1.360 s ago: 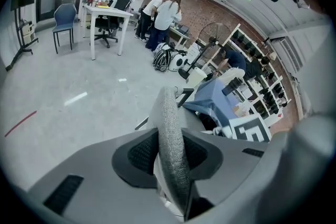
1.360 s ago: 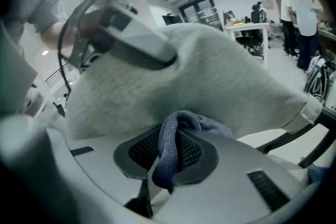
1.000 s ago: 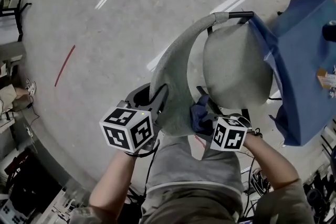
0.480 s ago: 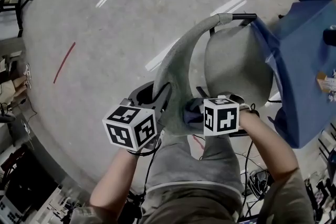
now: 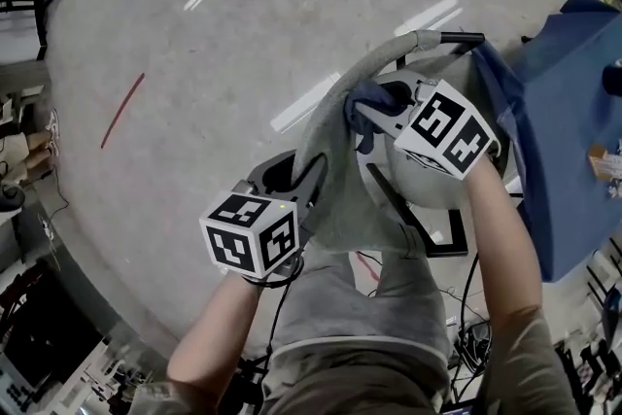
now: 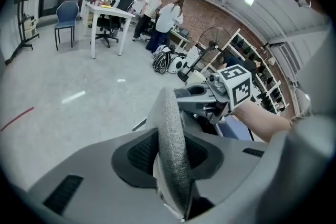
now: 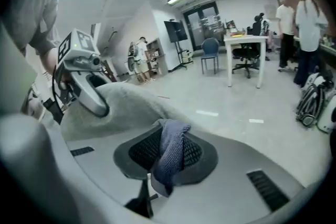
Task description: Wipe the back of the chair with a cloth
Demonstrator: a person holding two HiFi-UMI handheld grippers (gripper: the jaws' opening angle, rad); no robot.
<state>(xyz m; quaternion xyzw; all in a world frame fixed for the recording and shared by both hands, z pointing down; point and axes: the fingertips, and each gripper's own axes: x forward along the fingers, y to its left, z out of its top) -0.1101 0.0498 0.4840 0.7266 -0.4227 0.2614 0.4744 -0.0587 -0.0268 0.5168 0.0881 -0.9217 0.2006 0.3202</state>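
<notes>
left gripper [image 5: 305, 186] fingers clamped on grey chair back [image 5: 330, 155], right gripper [image 5: 377, 118] fingers pinching blue cloth [image 5: 363, 98], now slid farther up the back

Grey concrete floor [image 5: 194, 63] carries the chair [image 5: 335, 165] at centre, extending toward 2 o'clock. A thin red strip [image 5: 122, 110] lies flat at 9 o'clock. A blue-draped object [image 5: 569, 102] stands at 3 o'clock.

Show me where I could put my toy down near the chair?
The floor is bare between the red line and the chair back, and farther out too. It is crowded at the right, where the blue cover sits beside the seat, and below, with cables.
</notes>
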